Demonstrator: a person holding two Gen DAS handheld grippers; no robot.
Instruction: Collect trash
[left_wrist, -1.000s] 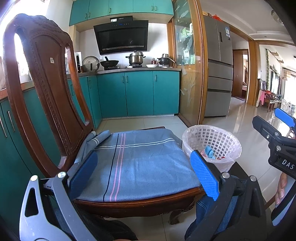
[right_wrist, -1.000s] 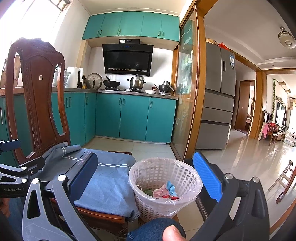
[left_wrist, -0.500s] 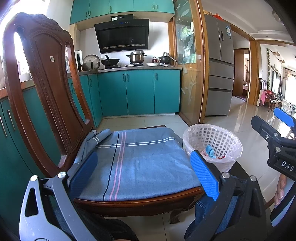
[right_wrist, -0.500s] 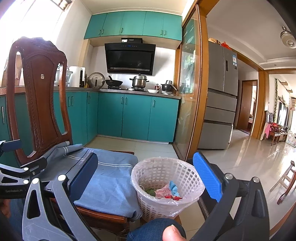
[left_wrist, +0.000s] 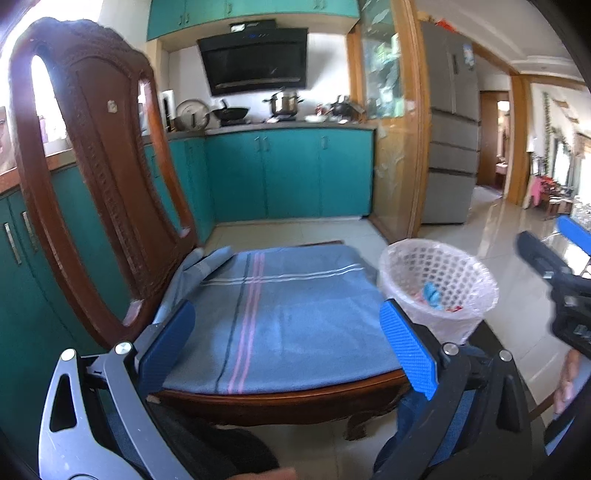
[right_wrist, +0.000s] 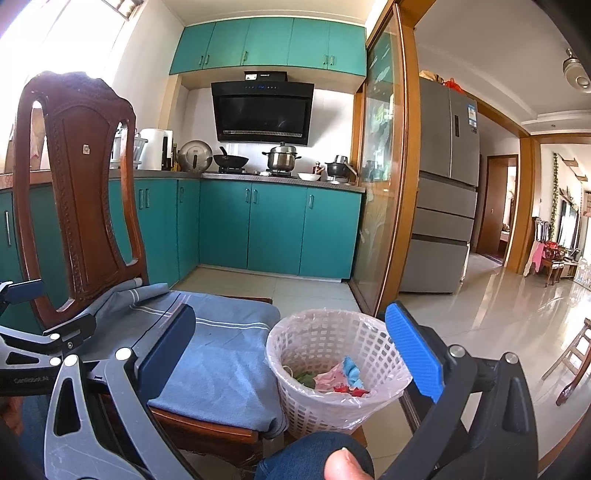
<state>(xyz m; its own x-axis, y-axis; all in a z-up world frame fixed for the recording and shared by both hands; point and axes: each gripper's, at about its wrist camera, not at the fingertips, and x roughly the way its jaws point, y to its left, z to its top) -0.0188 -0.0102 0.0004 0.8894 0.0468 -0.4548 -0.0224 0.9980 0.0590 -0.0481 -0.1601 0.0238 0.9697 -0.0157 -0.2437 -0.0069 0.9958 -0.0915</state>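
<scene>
A kitchen with teal cabinets (right_wrist: 277, 229) is seen across the upper middle of both views, with a grey refrigerator (right_wrist: 443, 192) to the right of centre. A carved wooden chair (left_wrist: 96, 177) fills the left of the left wrist view, and its seat is covered by a blue striped cloth (left_wrist: 280, 314) at the centre of the frame. A white lattice basket (right_wrist: 332, 369), lined with a clear plastic bag, is placed on the floor just beside the chair seat, at lower centre of the right wrist view and at right of centre in the left wrist view. Pieces of trash (right_wrist: 341, 378) in pink, blue, red and green are seen lying inside the basket, at its bottom.

The left gripper (left_wrist: 288, 347) is held at the bottom of its frame with its fingers spread wide apart and nothing between them; the cloth is framed between them. The right gripper (right_wrist: 291, 354) is likewise spread wide and empty, with the basket seen between its fingers. A fingertip (right_wrist: 343, 463) and a knee in blue denim (right_wrist: 314, 454) are visible at the bottom edge of the right wrist view.
</scene>
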